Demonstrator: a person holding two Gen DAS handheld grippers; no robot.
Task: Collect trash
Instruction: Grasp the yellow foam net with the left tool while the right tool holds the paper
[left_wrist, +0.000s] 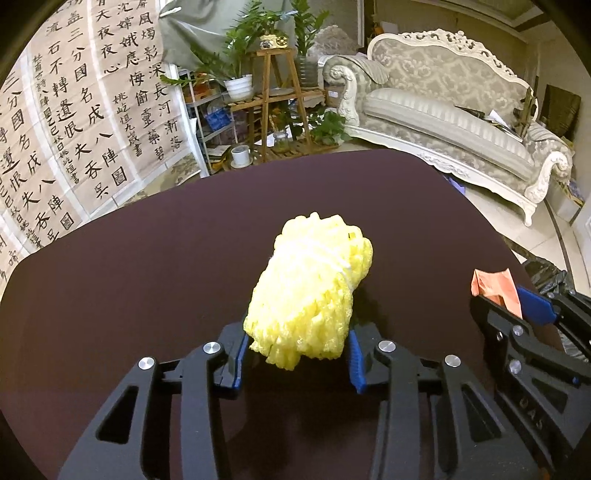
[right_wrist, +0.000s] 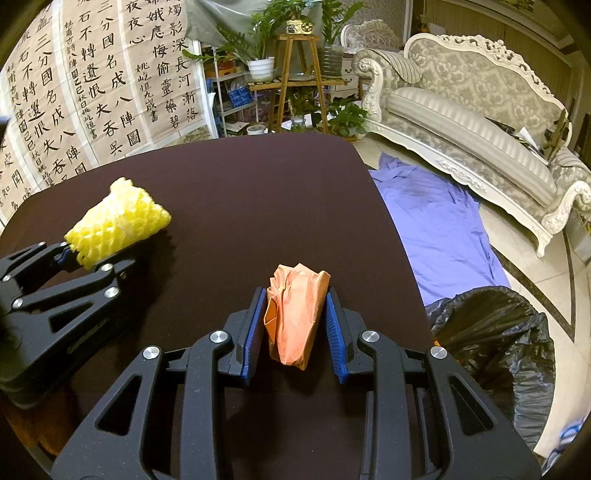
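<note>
My left gripper (left_wrist: 297, 350) is shut on a bundle of yellow foam netting (left_wrist: 308, 288) and holds it over the dark brown table (left_wrist: 147, 258). The netting also shows in the right wrist view (right_wrist: 114, 221), at the left. My right gripper (right_wrist: 295, 325) is shut on a crumpled orange paper (right_wrist: 295, 314), also over the table. The paper shows at the right edge of the left wrist view (left_wrist: 496, 286). A bin lined with a black bag (right_wrist: 495, 339) stands open on the floor, right of the table.
A purple cloth (right_wrist: 436, 221) lies on the floor beside the table's right edge. A white ornate sofa (right_wrist: 480, 110) stands behind it. Plant stands (right_wrist: 295, 74) and calligraphy sheets (right_wrist: 92, 92) fill the far side.
</note>
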